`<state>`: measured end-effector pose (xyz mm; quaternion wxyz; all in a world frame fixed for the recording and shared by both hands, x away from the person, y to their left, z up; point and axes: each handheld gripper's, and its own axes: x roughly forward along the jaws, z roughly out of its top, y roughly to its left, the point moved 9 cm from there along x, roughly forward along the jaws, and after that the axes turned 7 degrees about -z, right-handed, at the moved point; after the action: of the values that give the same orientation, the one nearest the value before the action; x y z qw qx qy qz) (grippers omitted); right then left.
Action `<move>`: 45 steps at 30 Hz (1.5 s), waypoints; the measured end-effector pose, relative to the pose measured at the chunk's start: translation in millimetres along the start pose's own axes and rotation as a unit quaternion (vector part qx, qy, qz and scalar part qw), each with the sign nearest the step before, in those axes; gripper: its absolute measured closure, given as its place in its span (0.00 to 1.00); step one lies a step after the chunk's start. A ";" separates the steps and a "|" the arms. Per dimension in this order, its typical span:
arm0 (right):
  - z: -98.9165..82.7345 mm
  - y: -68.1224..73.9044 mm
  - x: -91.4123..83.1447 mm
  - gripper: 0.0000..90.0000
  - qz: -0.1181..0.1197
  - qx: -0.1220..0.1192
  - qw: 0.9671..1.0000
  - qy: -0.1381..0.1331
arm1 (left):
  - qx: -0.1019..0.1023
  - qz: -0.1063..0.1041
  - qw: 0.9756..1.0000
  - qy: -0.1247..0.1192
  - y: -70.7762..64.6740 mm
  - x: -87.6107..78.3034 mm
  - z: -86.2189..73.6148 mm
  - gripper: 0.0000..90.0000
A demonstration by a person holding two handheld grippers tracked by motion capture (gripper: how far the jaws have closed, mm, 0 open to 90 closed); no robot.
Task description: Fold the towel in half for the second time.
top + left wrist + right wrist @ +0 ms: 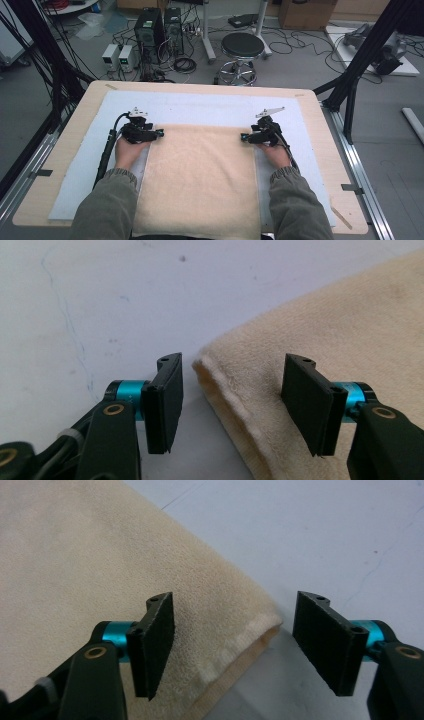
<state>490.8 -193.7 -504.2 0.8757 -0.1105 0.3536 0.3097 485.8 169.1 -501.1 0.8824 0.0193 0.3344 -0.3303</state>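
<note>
1. Two grippers sat at the far corners of the towel (197, 180), which lay flat on the white mat (210, 107).
2. Left gripper (159, 134) straddled the towel's far left corner: one jaw on the mat just beside the edge, the other on the towel. Its jaws were parted, pads not pressing the cloth.
3. Right gripper (243, 136) straddled the towel's far right corner the same way, jaws apart, hem between them, nothing clamped.
4. Both hands rested beside the towel's side edges.
</note>
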 end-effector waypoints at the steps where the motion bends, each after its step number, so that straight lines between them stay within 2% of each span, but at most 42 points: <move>1: 0.1 -0.2 -0.2 0.40 -0.001 0.000 1.000 0.001 | 0.000 0.002 1.000 0.001 0.1 -0.1 0.1 0.49; 4: 0.3 3.1 -0.7 0.50 0.011 -0.006 1.000 0.004 | 0.003 0.007 1.000 0.003 -1.2 0.3 0.1 0.51; 6: 0.7 4.7 -0.1 0.54 0.009 -0.013 1.000 0.005 | 0.007 0.007 1.000 0.007 -2.9 0.2 -0.2 0.56; 7: 0.8 6.0 -0.5 0.58 0.014 -0.009 1.000 0.006 | 0.005 0.006 1.000 0.007 -3.8 0.2 -0.1 0.58; 9: 1.0 9.4 -1.0 0.69 0.027 -0.006 1.000 0.010 | 0.004 -0.005 1.000 0.008 -6.8 0.0 -0.3 0.67; 11: 1.8 13.6 -0.6 0.81 0.041 -0.012 0.999 0.011 | 0.008 -0.022 1.000 0.009 -10.8 0.8 -0.4 0.80; 12: 1.9 15.8 -0.7 0.84 0.047 -0.012 0.999 0.014 | 0.011 -0.026 1.000 0.012 -11.9 0.7 -0.5 0.86; 14: 3.9 16.9 -1.5 0.88 0.047 -0.015 0.999 0.014 | 0.010 -0.024 1.000 0.011 -12.9 0.4 1.0 0.91; 16: 7.8 16.3 -4.0 0.90 0.045 -0.015 0.999 0.005 | 0.016 -0.016 1.000 0.013 -11.6 -1.7 3.4 0.92; 17: 9.7 16.0 -5.6 0.90 0.045 -0.013 0.999 0.001 | 0.015 -0.013 1.000 0.006 -10.9 -3.6 6.5 0.93; 20: 22.6 13.2 -13.7 0.90 0.044 -0.003 0.999 -0.023 | 0.010 -0.006 1.000 -0.023 -9.1 -11.6 20.6 0.93; 24: 49.2 12.4 -27.1 0.91 0.033 -0.018 0.998 -0.046 | 0.034 0.011 0.999 -0.040 -8.7 -26.7 47.7 0.93; 28: 83.3 8.9 -48.4 0.91 0.019 -0.030 0.996 -0.076 | 0.049 0.021 0.995 -0.080 -9.3 -49.7 83.9 0.93; 29: 92.7 8.0 -55.4 0.91 0.016 -0.036 0.995 -0.087 | 0.058 0.023 0.994 -0.091 -9.6 -57.6 93.7 0.93; 32: 115.7 6.9 -75.8 0.91 0.014 -0.046 0.993 -0.112 | 0.063 0.018 0.991 -0.119 -12.1 -71.6 108.4 0.93; 34: 120.2 8.7 -83.1 0.91 0.023 -0.048 0.992 -0.116 | 0.062 0.011 0.990 -0.127 -13.6 -75.7 109.4 0.93; 36: 117.1 11.8 -83.7 0.91 0.033 -0.050 0.992 -0.109 | 0.073 0.008 0.991 -0.113 -14.7 -76.0 104.4 0.93; 40: 103.2 19.0 -81.8 0.90 0.052 -0.057 0.992 -0.102 | 0.082 -0.006 0.991 -0.101 -18.1 -76.5 89.8 0.93; 42: 94.0 21.1 -81.0 0.90 0.059 -0.061 0.992 -0.089 | 0.084 -0.014 0.991 -0.105 -20.6 -78.0 84.4 0.93; 45: 87.2 26.1 -84.9 0.90 0.068 -0.068 0.991 -0.091 | 0.086 -0.026 0.990 -0.108 -25.7 -81.5 76.4 0.93</move>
<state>475.3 -176.8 -381.9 0.8716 -0.1169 0.2575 0.4005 469.1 176.0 -387.9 0.8995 0.0509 0.2075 -0.3810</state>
